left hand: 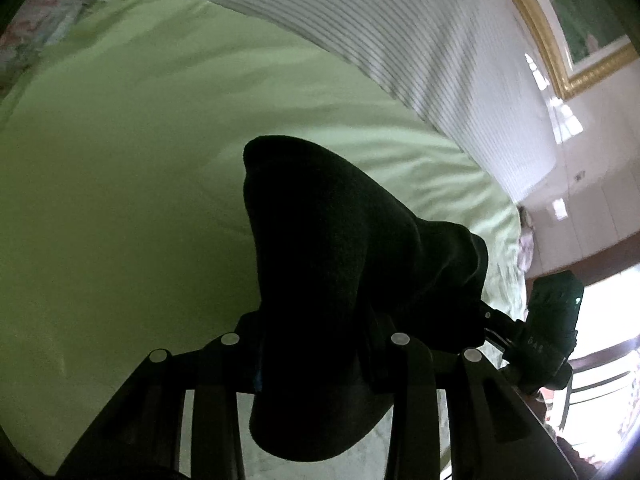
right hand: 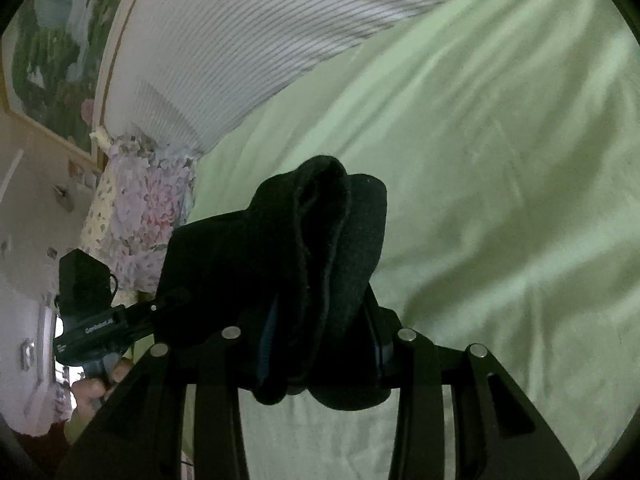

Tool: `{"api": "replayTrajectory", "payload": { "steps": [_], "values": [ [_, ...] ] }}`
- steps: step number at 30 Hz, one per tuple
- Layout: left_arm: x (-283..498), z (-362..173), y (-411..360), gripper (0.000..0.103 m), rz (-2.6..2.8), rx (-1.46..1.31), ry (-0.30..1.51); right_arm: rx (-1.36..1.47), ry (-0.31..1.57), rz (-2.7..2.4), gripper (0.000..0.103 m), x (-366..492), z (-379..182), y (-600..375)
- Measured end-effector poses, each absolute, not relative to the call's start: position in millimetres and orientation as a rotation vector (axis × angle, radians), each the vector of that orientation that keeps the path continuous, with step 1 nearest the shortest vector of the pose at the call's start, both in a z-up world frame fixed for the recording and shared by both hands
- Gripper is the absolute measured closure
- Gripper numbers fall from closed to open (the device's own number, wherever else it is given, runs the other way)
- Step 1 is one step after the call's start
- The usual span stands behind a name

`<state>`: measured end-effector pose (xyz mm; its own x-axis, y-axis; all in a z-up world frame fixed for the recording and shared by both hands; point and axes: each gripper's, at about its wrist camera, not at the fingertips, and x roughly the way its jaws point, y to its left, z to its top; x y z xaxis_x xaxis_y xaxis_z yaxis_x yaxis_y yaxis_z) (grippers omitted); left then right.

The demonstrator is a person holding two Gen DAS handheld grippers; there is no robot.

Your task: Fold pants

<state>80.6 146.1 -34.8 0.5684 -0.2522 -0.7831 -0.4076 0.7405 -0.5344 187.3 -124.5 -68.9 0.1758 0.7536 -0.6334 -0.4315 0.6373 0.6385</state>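
Left gripper and right gripper each clamp a bunched fold of the black pants, lifted above the pale green bedsheet, the dark cloth masking both fingertips, with a striped white pillow and floral fabric beyond.

Each wrist camera is looking forward and steeply down along its own fingers, close over the green bedsheet. Both views are sharing the dark pants, the striped white headboard, and each other's gripper at the frame edge.
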Motion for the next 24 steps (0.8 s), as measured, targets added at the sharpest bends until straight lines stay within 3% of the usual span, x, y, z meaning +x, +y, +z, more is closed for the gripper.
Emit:
{"api": "replayTrajectory", "payload": {
  "steps": [16,24],
  "values": [
    [91.7,-59.1,206.0,0.067,0.209,-0.788,0.995,0.267,1.151,0.886,0.064,220.0,-83.5,-51.5],
    [88.6,-69.4,207.3,0.055,0.224,-0.776,1.025,0.268,1.174,0.865,0.053,222.8,-90.4,-54.4]
  ]
}}
